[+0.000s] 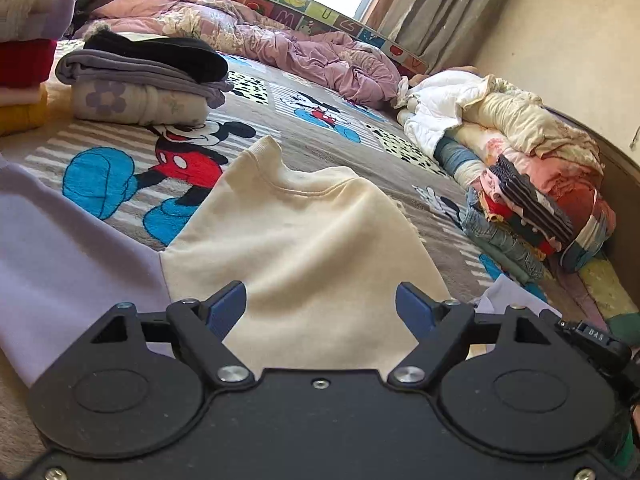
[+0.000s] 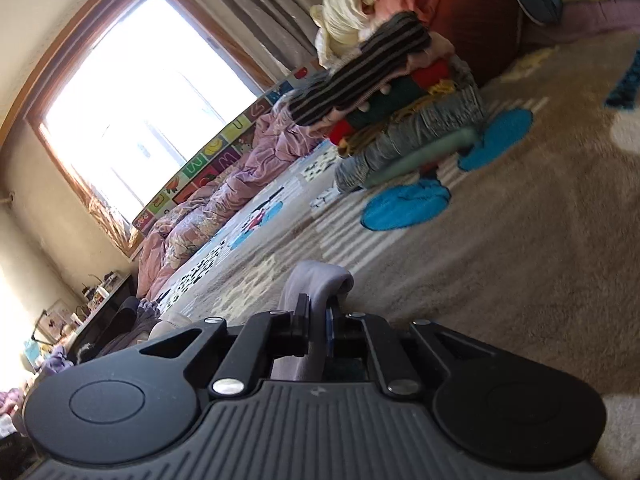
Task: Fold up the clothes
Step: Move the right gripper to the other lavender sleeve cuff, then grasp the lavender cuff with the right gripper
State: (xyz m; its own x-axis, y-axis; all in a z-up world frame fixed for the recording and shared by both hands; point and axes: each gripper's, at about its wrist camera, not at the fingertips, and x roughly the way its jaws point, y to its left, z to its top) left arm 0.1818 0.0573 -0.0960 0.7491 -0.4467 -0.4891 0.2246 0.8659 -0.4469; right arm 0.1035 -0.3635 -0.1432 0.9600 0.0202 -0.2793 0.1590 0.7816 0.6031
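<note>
The left gripper [image 1: 320,304] hangs with its blue-padded jaws spread wide over a cream sweatshirt [image 1: 296,240], gripping nothing. A lilac sleeve [image 1: 68,248] runs off at nine o'clock. Folded piles sit at eleven [image 1: 140,80] and three o'clock [image 1: 532,200] on the cartoon-mouse blanket [image 1: 168,168].

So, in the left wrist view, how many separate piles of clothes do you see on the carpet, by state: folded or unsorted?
Folded piles: 2, the red and yellow stack at the far left and the grey stack beside it.
Unsorted piles: 1, the heap by the wall.
Total: 3
</note>
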